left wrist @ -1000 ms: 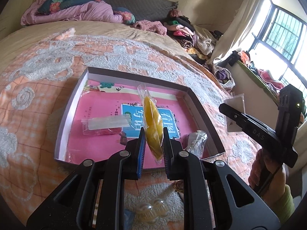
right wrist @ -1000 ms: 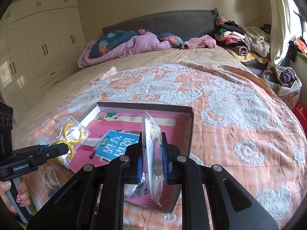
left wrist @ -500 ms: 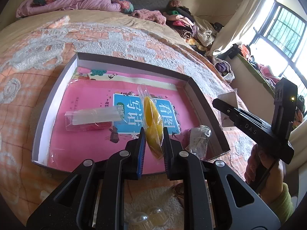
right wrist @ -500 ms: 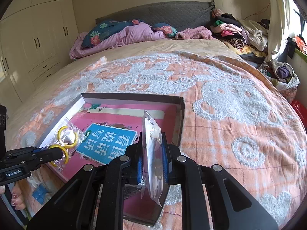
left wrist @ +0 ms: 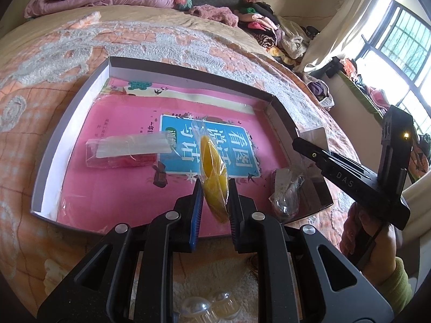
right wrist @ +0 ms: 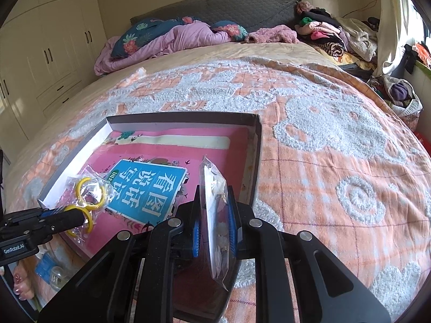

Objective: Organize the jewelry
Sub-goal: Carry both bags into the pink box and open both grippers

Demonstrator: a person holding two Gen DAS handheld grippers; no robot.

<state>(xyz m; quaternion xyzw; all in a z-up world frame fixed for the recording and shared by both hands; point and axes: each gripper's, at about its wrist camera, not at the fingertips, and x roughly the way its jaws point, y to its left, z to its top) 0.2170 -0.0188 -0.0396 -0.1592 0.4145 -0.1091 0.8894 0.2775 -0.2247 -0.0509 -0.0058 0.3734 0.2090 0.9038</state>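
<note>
Left wrist view: the left gripper (left wrist: 214, 202) is clamped on a clear bag of yellow hoops (left wrist: 212, 177), held on edge above the near edge of the box (left wrist: 67, 113). The right gripper (right wrist: 214, 231) is closed on a flat packet (right wrist: 215, 215) of small pale pieces, held upright over the box's near right corner.

Inside the box, on the pink book (left wrist: 115, 188), lie two items: a red-and-white packet (left wrist: 126, 152) left of centre and a crumpled bag (left wrist: 287, 191) at the right wall. A few small items (right wrist: 52, 271) lie on the bedspread (right wrist: 336, 148) outside the box's near edge.

Judgement: partly done. Two pieces are stowed, two are in hand unreleased, and the loose items remain.
</note>
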